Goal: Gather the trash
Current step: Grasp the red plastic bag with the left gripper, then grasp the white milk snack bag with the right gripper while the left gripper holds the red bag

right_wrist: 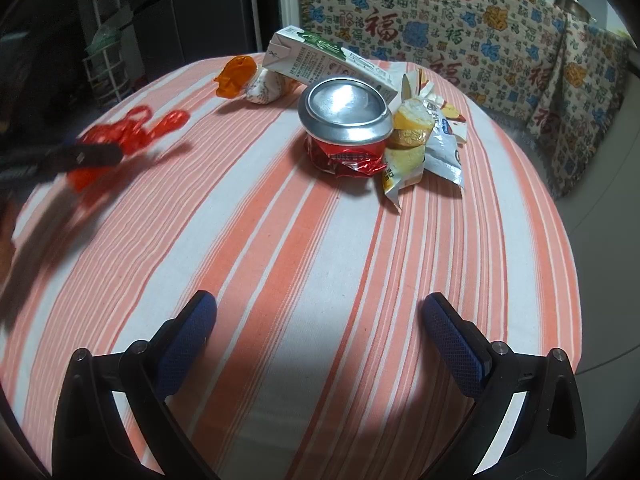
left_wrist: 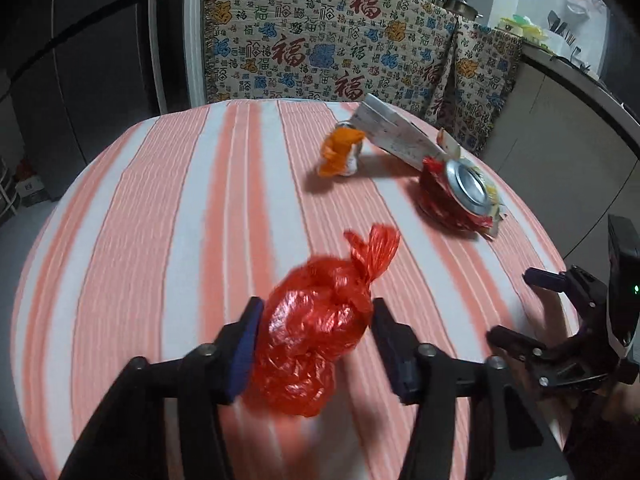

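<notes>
Left gripper is clamped on the red knotted bag, low centre of its own view, over the striped desk. Right gripper gapes wide, holding nothing; only its view shows the snack wrapper beside the crushed can and milk carton.

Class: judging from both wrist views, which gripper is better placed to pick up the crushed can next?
Right. The right gripper is open and empty, facing the crushed can; the left gripper holds the red bag.
</notes>
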Demonstrator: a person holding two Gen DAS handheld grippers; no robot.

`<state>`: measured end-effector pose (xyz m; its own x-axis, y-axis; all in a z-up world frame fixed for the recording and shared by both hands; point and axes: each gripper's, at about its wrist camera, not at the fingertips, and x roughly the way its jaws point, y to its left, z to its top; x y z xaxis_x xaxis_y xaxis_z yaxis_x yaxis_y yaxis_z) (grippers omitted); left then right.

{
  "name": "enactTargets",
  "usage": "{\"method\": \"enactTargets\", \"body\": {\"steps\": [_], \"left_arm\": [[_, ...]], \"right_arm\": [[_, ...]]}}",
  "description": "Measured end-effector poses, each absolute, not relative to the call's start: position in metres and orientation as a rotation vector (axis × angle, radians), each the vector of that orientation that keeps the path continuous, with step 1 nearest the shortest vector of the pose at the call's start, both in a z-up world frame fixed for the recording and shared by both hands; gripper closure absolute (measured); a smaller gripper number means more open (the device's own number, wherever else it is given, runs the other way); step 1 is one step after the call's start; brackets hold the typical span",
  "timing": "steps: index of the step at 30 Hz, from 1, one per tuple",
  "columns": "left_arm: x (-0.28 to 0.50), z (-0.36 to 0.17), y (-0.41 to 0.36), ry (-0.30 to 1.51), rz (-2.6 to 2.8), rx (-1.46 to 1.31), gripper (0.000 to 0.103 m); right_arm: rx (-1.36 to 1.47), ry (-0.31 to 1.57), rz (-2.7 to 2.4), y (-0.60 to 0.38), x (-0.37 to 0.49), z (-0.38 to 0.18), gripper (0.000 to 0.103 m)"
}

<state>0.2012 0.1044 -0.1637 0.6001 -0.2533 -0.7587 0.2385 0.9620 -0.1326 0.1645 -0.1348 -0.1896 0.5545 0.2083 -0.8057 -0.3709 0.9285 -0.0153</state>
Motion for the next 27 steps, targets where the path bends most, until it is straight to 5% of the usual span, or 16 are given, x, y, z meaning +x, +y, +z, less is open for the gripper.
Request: {"method": "enactTargets", "body": {"steps": [1, 22, 27], "left_arm": [[0.2, -0.166, 0.101, 0.883, -0.28, -0.017, 0.024], [0.198, -0.194, 0.071, 0.896, -0.248, 0.12, 0.016], [0.197, -0.194, 0.074, 0.896, -0.247, 0.117, 0.016]], "right_arm": [[-0.191, 0.922, 0.345, -0.134, 0.164, -0.19, 0.0], [-0.037, 0.826, 0.242, -0.197, 0.207, -0.152, 0.001], [0.021, 0.875, 0.315, -0.201, 0.257, -0.161, 0.017]]}}
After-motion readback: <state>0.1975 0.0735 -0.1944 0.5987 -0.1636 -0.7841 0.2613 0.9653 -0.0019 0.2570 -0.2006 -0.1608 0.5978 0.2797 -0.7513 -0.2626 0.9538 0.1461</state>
